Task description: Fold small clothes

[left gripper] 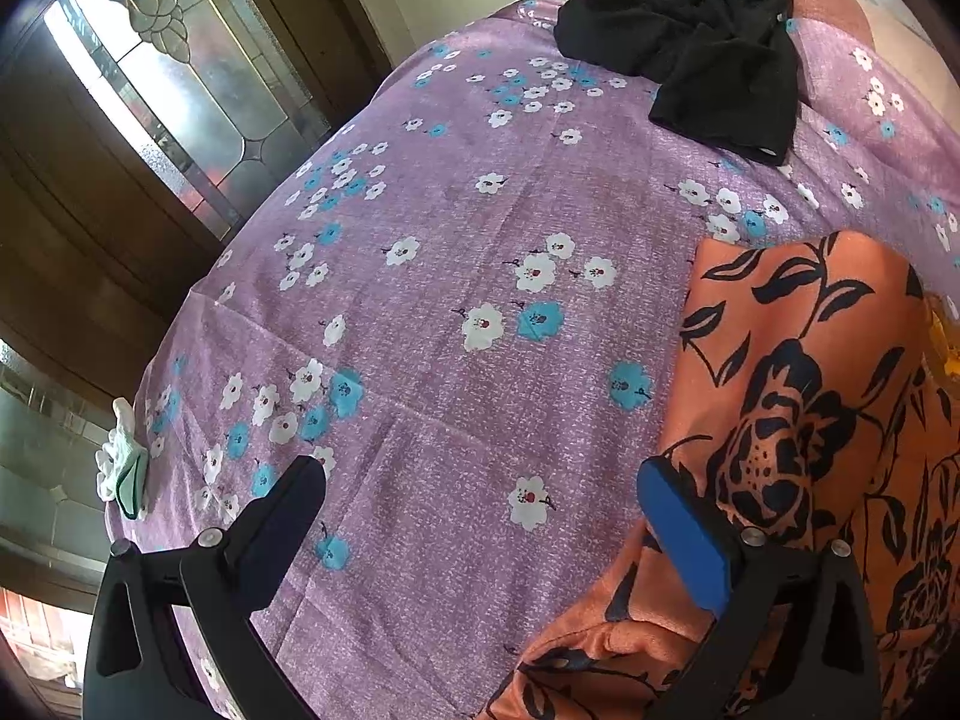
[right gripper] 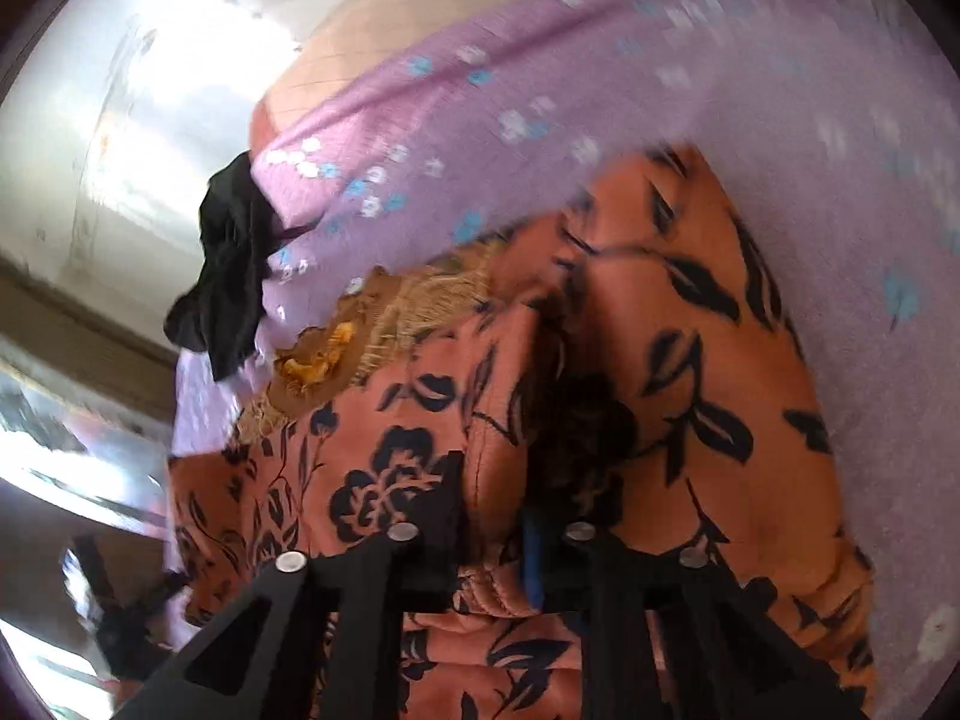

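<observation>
Jaws of the right gripper (right gripper: 495,546) are clamped on the orange floral garment (right gripper: 660,396), which lies right of the left gripper (left gripper: 480,498), whose jaws stand apart over the purple bedsheet (left gripper: 432,276).

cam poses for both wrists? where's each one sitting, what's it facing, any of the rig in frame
Left wrist: on the open left gripper, looking across the purple floral sheet toward a black garment; both fingers show.
Right wrist: on the right gripper, shut on the orange floral garment; fingers show, image blurred.
Shared: the orange garment, black garment, sheet.
</observation>
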`<action>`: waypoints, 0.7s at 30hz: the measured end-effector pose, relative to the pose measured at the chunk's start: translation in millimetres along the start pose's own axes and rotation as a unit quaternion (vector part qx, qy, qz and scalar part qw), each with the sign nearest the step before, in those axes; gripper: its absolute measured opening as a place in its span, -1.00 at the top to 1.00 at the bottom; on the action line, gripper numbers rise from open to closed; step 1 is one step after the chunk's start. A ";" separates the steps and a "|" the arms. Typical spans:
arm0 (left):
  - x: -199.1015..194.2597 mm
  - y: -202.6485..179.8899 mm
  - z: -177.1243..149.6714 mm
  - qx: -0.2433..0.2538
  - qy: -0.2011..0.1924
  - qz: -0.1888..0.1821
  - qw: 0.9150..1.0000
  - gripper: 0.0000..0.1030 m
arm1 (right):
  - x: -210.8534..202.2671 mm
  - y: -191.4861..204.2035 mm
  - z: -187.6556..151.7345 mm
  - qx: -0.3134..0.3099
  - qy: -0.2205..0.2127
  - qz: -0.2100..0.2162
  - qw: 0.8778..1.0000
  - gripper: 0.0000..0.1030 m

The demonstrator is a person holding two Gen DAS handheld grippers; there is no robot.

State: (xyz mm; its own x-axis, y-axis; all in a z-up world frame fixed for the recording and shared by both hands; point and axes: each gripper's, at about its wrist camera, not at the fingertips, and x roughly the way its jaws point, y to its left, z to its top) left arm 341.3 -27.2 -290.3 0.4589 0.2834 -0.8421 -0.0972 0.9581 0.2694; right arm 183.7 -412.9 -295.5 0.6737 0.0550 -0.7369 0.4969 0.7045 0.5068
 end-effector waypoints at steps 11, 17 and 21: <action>-0.6 -1.4 -0.3 0.000 0.001 -0.001 1.000 -1.00 | -39.8 -49.8 15.6 0.032 -0.028 -0.064 0.997 0.71; 1.3 -17.1 -6.2 0.033 0.007 0.006 0.999 -1.00 | -36.8 -70.1 6.2 0.078 -0.001 -0.102 0.992 0.67; -3.3 -23.7 -8.6 0.045 0.002 0.004 0.999 -1.00 | -50.2 -29.2 18.0 0.005 -0.052 -0.092 0.994 0.66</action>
State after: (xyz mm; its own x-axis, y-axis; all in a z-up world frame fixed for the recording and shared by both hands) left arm 334.5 -50.4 -297.8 0.4554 0.2914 -0.8412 -0.0210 0.9482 0.3171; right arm 145.2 -449.0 -265.3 0.6237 -0.1484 -0.7674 0.6221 0.6887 0.3724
